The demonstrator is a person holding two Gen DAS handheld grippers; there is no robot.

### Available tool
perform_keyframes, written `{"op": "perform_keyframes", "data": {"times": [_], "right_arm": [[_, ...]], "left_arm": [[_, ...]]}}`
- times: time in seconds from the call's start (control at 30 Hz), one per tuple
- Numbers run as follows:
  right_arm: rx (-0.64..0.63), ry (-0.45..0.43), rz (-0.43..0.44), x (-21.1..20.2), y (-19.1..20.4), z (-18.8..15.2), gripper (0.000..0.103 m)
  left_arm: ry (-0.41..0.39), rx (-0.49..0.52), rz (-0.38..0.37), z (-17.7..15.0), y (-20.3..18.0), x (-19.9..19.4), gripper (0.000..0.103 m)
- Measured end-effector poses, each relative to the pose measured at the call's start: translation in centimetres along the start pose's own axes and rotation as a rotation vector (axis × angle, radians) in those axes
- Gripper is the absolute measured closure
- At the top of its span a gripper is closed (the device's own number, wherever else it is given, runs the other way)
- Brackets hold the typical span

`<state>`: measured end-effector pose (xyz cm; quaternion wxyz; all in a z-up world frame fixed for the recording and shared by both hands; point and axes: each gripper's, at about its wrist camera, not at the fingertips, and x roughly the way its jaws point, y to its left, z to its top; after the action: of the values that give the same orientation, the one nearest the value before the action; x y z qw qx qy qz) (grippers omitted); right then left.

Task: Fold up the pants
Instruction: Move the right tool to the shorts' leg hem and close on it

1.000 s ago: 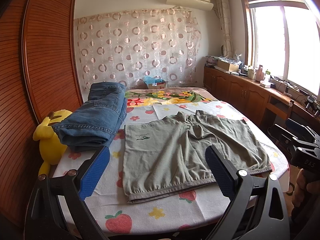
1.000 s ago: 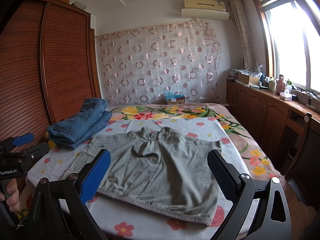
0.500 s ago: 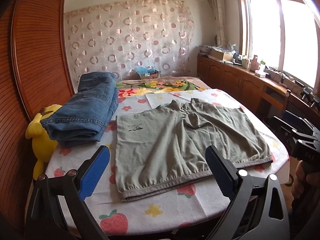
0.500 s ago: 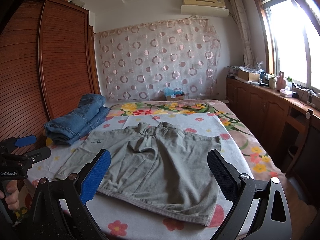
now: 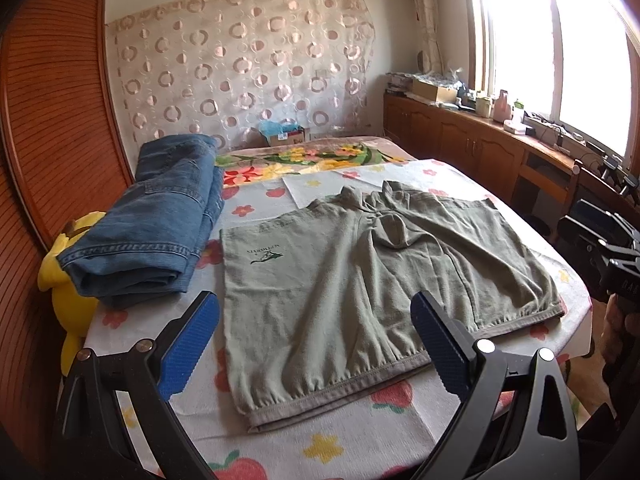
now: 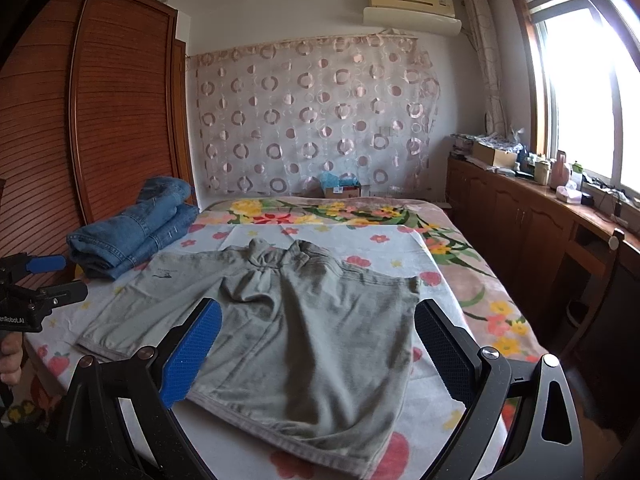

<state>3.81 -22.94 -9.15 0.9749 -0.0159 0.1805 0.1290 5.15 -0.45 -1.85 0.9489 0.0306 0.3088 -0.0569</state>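
Nearest us, our left gripper (image 5: 314, 344) and right gripper (image 6: 318, 350) hover spread wide, holding nothing. Just beyond, the grey-green pants (image 5: 360, 276) lie flat on the bed (image 5: 360, 432). We judge each should pinch a near waistband corner evenly. Folded jeans (image 5: 160, 224) sit far left.

A small dark green logo with a line of lettering sits on one leg of the grey-green shorts (image 5: 360, 280), seen upside down; the letters are too small to read with certainty. In the right wrist view, white lettering reading "enRobot.AI", its start cut off by the picture's edge, stands on the black body of the left gripper (image 6: 24, 300). In the left wrist view, the right gripper (image 5: 612, 256) carries pale characters that look like "DAS", partly out of view.
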Motion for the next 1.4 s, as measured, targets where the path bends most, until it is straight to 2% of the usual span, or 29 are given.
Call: {"op": "perform_keyframes", "data": {"times": [0.07, 0.27, 0.53, 0.63, 0.73, 0.8, 0.9, 1.1, 1.23, 1.33, 1.37, 1.4], "right_arm": [[-0.007, 0.012, -0.004, 0.4, -0.2, 0.1, 0.009], [-0.02, 0.05, -0.019, 1.6, -1.4, 0.6, 0.014], [-0.008, 0.156, -0.032, 5.0, -4.6, 1.9, 0.033], [0.003, 0.199, -0.031, 6.4, -5.7, 2.4, 0.043], [0.041, 0.251, -0.003, 8.1, -7.2, 3.1, 0.056], [0.07, 0.284, 0.02, 9.3, -7.8, 3.7, 0.071], [0.126, 0.328, 0.042, 11.0, -8.6, 5.0, 0.073], [0.098, 0.404, -0.009, 13.5, -8.8, 6.1, 0.073], [0.094, 0.45, -0.006, 13.8, -8.6, 6.5, 0.073], [0.078, 0.453, -0.004, 13.6, -8.6, 6.9, 0.073], [0.08, 0.456, 0.001, 13.4, -8.8, 7.1, 0.077], [0.083, 0.458, 0.012, 13.2, -8.9, 7.3, 0.09]], "left_arm": [[0.025, -0.003, -0.037, 0.2, 0.0, 0.7, 0.006], [0.034, 0.035, -0.063, 1.0, -1.0, 1.7, 0.006], [0.071, 0.064, -0.101, 1.7, -2.2, 4.0, 0.006], [0.094, 0.067, -0.113, 1.6, -2.6, 5.0, 0.006], [0.12, 0.074, -0.112, 1.2, -2.9, 6.1, 0.006], [0.144, 0.073, -0.11, 0.8, -2.9, 6.9, 0.006], [0.183, 0.061, -0.107, 0.0, -2.7, 8.1, 0.006], [0.22, 0.044, -0.111, -1.0, -2.3, 9.1, 0.006], [0.234, 0.037, -0.116, -1.4, -2.2, 9.5, 0.006], [0.252, 0.031, -0.118, -1.7, -2.1, 10.0, 0.006], [0.258, 0.031, -0.118, -1.8, -2.2, 10.1, 0.006], [0.266, 0.028, -0.118, -1.9, -2.1, 10.2, 0.006]]}}
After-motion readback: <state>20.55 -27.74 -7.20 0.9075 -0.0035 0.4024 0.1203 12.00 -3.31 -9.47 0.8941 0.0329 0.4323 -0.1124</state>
